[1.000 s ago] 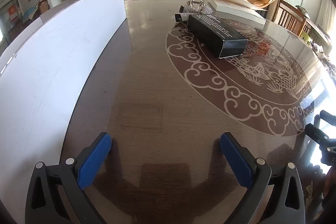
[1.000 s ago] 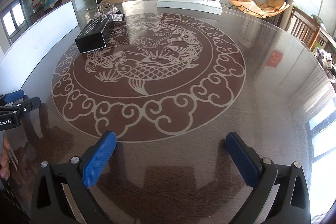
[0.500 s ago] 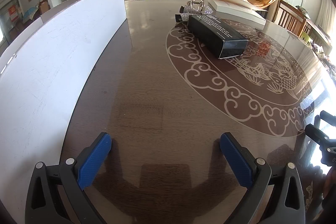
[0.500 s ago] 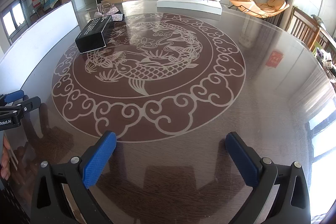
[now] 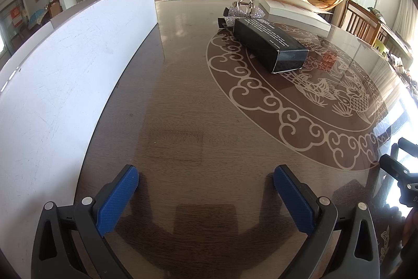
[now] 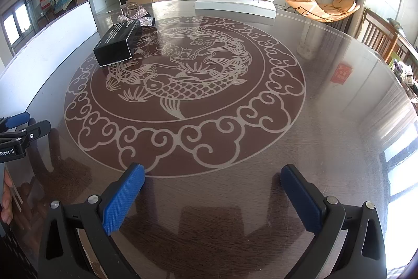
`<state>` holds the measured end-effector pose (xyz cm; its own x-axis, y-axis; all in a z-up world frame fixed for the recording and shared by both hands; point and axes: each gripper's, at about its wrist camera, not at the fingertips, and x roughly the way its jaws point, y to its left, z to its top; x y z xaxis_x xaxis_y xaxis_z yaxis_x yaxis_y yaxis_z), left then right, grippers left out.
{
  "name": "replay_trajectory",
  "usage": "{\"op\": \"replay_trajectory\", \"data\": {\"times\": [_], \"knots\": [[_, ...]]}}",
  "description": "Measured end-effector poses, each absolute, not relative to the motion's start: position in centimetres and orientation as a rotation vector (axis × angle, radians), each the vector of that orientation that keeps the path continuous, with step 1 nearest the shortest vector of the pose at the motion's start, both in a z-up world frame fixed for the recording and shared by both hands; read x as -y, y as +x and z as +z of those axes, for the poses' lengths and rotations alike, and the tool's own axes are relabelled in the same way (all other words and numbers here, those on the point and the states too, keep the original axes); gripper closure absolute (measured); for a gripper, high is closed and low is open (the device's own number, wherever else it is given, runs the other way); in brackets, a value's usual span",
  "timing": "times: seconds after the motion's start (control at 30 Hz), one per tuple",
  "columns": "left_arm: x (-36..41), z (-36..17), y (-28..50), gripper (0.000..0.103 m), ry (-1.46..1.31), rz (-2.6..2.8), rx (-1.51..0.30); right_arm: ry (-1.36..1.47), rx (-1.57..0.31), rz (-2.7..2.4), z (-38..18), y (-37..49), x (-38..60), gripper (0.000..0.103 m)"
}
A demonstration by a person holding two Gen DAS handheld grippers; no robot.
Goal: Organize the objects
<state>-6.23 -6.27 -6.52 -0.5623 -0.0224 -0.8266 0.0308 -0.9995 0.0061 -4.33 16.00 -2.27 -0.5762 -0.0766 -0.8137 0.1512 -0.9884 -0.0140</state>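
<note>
1. our left gripper (image 5: 206,188) holds its blue pads (image 5: 117,200) spread wide with nothing between them, low over the bare wood of the table (image 5: 183,101); our right gripper (image 6: 213,192) is spread just as wide and just as empty, near the edge of the carved fish medallion (image 6: 183,96).
2. against the views from a second ago and half a second ago, nothing has shifted: both grippers sit in the same place and the objects lie where they lay. we judge that the organizing has not begun and that we are paused before a first reach.
3. further out, the black box (image 5: 269,46) lies flat on its long side on the left part of the medallion, well apart from both grippers. it is long and rectangular, with small white print on top and a glossy end face toward us.
4. touching or just behind its far end sits a rhinestone bow (image 5: 244,12) with a clear ring-shaped piece above it; we cannot tell if the two are joined.
5. beyond them a flat white box (image 6: 235,5) rests at the far side, and a white panel (image 5: 65,64) stands along the left edge.
</note>
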Motion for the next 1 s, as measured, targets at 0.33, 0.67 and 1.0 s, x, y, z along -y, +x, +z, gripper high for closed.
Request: {"op": "replay_trajectory", "data": {"times": [0.33, 0.67, 1.0], "knots": [[6.3, -6.5, -6.2, 0.000, 1.455, -2.750, -0.014, 1.376, -0.123, -2.677, -2.3, -4.3, -16.0, 0.000], [7.9, -4.1, -4.7, 0.000, 1.511, -2.817, -0.190, 1.376, -0.123, -2.677, -2.3, -4.3, -16.0, 0.000], [11.0, -0.2, -0.2, 0.000, 1.467, -2.790, -0.452, 1.376, -0.123, -2.677, -2.3, -4.3, -16.0, 0.000]]}}
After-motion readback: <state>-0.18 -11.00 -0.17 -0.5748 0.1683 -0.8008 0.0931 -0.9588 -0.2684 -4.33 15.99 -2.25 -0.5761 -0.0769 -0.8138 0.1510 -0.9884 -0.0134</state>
